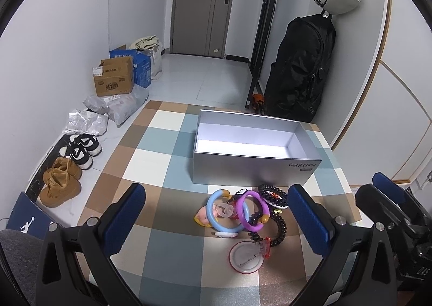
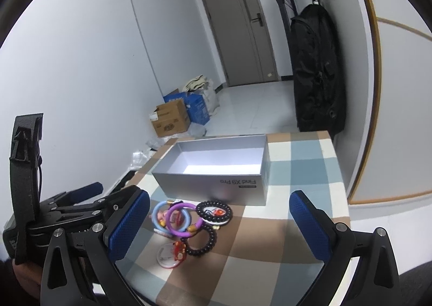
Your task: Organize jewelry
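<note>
The left claw (image 1: pixel 218 222) hangs over the near edge of the checked tabletop (image 1: pixel 167 144), its blue pads spread wide with nothing between them. The jewelry lies in a loose heap on the cloth just ahead of it, nearer its right-hand finger (image 1: pixel 310 219) than its left.

Going left to right through the heap: a blue ring (image 1: pixel 216 221) rests over a small pink figure (image 1: pixel 206 215); a purple ring (image 1: pixel 252 211) overlaps the blue one; a black bead bracelet (image 1: pixel 280 227) curls beside it. A second ring of dark beads (image 1: pixel 272 195) sits behind, close to the box. Nearest the claw is a round white badge with a red rim (image 1: pixel 246 258), with a small red charm touching its edge.

The right claw (image 2: pixel 220 225) stands just beside the left one, also gaping wide and carrying nothing. From its side the heap lies toward its left finger (image 2: pixel 129 222), with the purple ring (image 2: pixel 178 218) and the bead bracelet (image 2: pixel 201 242) in front.

Behind the heap stands an open silver-grey box (image 1: pixel 253 171), its front wall printed "Find X9 Pro" upside down. What shows of its white inside holds nothing.
</note>
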Demonstrator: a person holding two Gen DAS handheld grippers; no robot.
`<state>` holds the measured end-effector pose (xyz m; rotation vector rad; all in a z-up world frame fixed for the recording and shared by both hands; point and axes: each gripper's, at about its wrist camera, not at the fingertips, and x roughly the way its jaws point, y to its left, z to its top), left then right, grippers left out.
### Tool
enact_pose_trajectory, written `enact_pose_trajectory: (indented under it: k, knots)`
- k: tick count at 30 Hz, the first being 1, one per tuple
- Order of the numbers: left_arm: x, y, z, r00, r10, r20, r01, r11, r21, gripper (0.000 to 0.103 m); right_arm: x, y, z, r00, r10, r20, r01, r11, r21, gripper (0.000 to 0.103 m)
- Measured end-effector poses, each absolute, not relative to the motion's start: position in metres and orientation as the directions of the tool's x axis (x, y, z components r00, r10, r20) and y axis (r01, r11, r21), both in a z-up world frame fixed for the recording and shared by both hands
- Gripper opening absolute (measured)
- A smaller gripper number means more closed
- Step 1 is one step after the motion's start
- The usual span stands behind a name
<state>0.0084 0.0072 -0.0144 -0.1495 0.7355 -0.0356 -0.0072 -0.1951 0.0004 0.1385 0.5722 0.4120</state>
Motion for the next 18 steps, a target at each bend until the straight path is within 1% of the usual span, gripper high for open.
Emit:
enact_pose_trajectory:
  k: [4, 13, 14, 16, 17, 18]
  knots:
    - [0.010, 0.011, -0.017, 0.725, -0.120, -0.678, -0.011, 0.983, -0.186, 0.102, -0.009, -0.194, 0.001, 0.759, 0.425, -0.493, -0.345, 0.905, 0.248, 0.103]
    - [0.017, 0.020, -0.026, 0.687, -0.186, -0.703, 0.004, 0.968, -0.252, 0.102, 0.000, -0.190, -0.002, 0.746, 0.419, -0.517, -0.340, 0.908, 0.246, 0.103]
    - [0.018, 0.021, -0.027, 0.682, -0.195, -0.705, 0.005, 0.965, -0.262, 0.101, 0.002, -0.190, -0.004, 0.742, 0.417, -0.525, -0.336, 0.909, 0.246, 0.103]
    - [0.021, 0.025, -0.031, 0.661, -0.232, -0.713, 0.015, 0.955, -0.297, 0.090, 0.007, -0.191, -0.006, 0.736, 0.405, -0.543, -0.323, 0.914, 0.244, 0.103]
    - [0.023, 0.026, -0.033, 0.651, -0.244, -0.719, 0.016, 0.951, -0.308, 0.088, 0.009, -0.192, -0.008, 0.731, 0.406, -0.548, -0.321, 0.914, 0.249, 0.103]
    - [0.025, 0.028, -0.036, 0.638, -0.262, -0.724, 0.016, 0.945, -0.327, 0.085, 0.012, -0.193, -0.009, 0.724, 0.410, -0.554, -0.318, 0.912, 0.260, 0.103]
